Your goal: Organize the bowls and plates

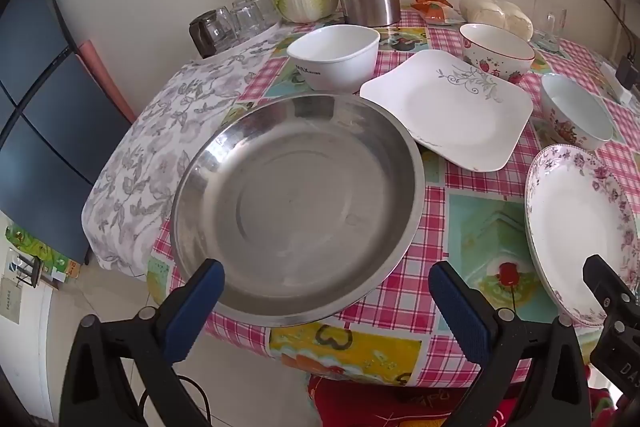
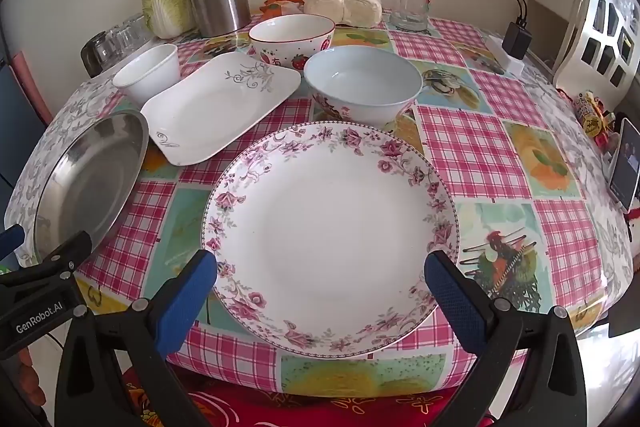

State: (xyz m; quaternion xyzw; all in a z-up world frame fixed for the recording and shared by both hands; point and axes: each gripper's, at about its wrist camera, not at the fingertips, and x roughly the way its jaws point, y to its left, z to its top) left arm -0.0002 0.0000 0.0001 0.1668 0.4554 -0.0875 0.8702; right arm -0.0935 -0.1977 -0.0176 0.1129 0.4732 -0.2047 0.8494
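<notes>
Left claw [image 1: 326,291] gapes wide above a steel basin [image 1: 296,207]; right claw [image 2: 320,283] gapes wide above a floral plate [image 2: 332,235]; both empty.

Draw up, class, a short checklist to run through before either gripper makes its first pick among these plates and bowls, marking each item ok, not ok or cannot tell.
1. Left gripper open, nothing between its fingers: ok.
2. Right gripper open, nothing held: ok.
3. Steel plate fully on the table: not ok, its near rim overhangs the edge.
4. Floral round plate unobstructed: ok.
5. Square plate lying flat: not ok, one corner rests on the steel plate's rim.
6. Bowls empty: ok for the white bowl and the pale blue bowl; strawberry bowl cannot tell.
</notes>
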